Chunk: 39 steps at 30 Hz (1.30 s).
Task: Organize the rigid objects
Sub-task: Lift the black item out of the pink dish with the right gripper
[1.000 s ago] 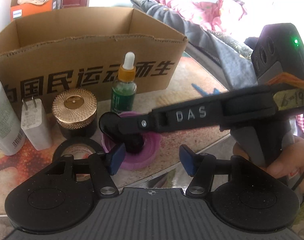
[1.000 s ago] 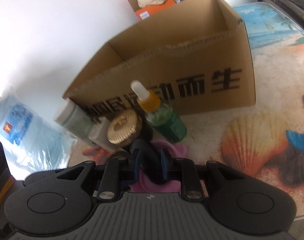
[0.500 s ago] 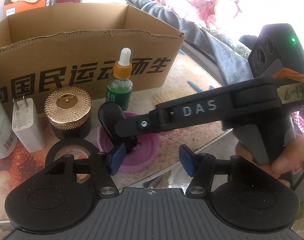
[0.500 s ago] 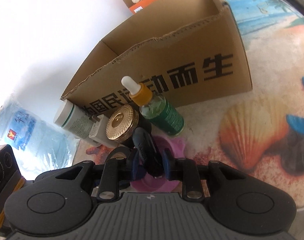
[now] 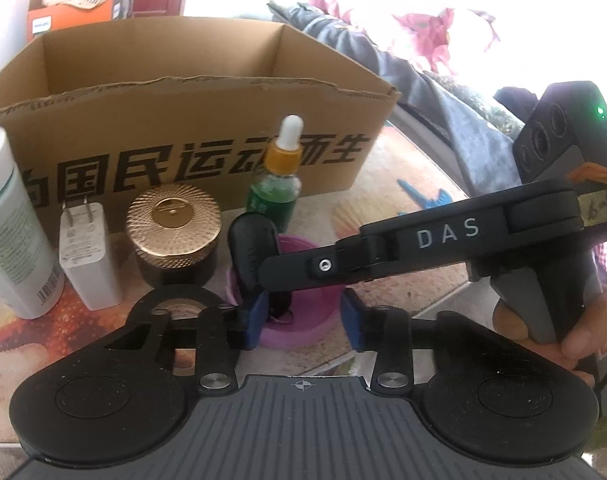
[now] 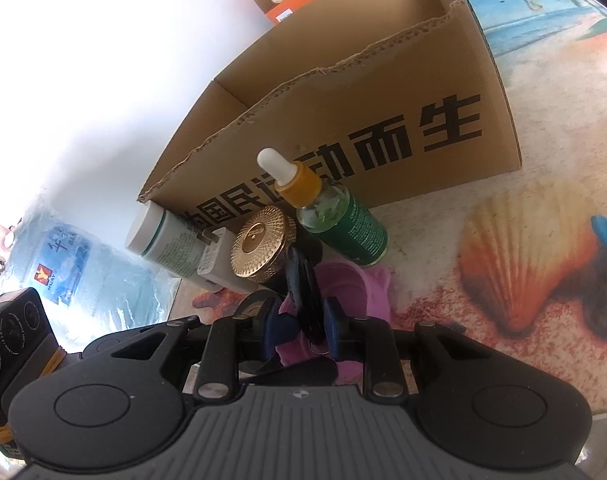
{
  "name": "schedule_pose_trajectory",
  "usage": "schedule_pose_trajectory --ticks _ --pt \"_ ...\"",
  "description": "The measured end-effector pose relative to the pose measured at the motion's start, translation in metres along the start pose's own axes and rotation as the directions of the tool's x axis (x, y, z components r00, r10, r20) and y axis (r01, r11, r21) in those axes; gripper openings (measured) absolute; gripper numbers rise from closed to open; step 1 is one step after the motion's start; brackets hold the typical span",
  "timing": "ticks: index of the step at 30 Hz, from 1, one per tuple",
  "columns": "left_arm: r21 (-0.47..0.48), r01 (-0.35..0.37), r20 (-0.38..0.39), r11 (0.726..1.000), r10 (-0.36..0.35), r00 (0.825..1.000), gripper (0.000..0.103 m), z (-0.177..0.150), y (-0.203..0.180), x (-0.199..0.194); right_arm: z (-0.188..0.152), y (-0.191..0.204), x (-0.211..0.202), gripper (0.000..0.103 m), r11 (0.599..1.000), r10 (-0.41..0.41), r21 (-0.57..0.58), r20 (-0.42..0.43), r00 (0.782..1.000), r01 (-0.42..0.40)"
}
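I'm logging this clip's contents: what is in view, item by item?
cardboard box: 1, brown, behind the row
lotion bottle: 1, white, far left
charger plug: 1, white, beside lotion bottle
jar: 1, gold lid
dropper bottle: 1, green, before box
tape roll: 1, black
cup: 1, purple, between left jaws
black object: 1, over cup
left gripper: jaws closing around cup
right gripper: shut on black object

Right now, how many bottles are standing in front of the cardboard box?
2. The green dropper bottle stands before the cardboard box, behind the purple cup. The white bottle stands at the far left beside the white charger. Others may be hidden.
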<state>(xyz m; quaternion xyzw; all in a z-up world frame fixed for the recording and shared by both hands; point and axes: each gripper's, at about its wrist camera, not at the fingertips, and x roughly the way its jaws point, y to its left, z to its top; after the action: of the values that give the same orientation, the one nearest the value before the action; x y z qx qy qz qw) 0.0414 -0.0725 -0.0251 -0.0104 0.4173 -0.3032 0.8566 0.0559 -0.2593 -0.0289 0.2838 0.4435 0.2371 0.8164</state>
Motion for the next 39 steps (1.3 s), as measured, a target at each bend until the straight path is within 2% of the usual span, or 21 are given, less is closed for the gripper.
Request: schedule_pose_trajectory --ticks 5,8,17,27,32,39 --pt "-0.024 0.007 -0.008 1.0 -0.007 1.0 0.021 0.001 0.006 0.001 0.003 -0.005 0.004 0.028 0.999 0.003 0.04 0.004 1.0 -0.003" --pt "-0.023 0.016 -0.011 1.0 -0.016 1.0 0.02 0.002 0.006 0.002 0.003 -0.008 0.008 0.028 0.998 0.001 0.061 0.005 1.0 -0.001" --pt "-0.008 0.002 -0.003 1.0 -0.002 1.0 0.02 0.002 0.002 -0.002 -0.001 -0.019 0.011 0.028 0.988 0.06 0.143 0.012 0.998 -0.062" --pt "0.044 -0.053 0.031 0.998 0.051 0.998 0.024 0.0 -0.002 -0.021 -0.005 -0.011 0.011 0.028 0.993 0.028 0.111 0.022 0.999 -0.03" --pt "0.061 -0.073 0.018 0.995 0.072 0.997 0.031 0.001 -0.004 -0.014 -0.006 -0.01 0.009 0.028 0.995 0.013 0.102 0.025 1.0 -0.016" --pt "0.101 -0.034 -0.002 0.994 0.035 0.999 0.036 0.0 -0.018 -0.01 -0.007 -0.016 -0.001 0.028 0.996 -0.008 0.094 0.025 1.0 0.006"
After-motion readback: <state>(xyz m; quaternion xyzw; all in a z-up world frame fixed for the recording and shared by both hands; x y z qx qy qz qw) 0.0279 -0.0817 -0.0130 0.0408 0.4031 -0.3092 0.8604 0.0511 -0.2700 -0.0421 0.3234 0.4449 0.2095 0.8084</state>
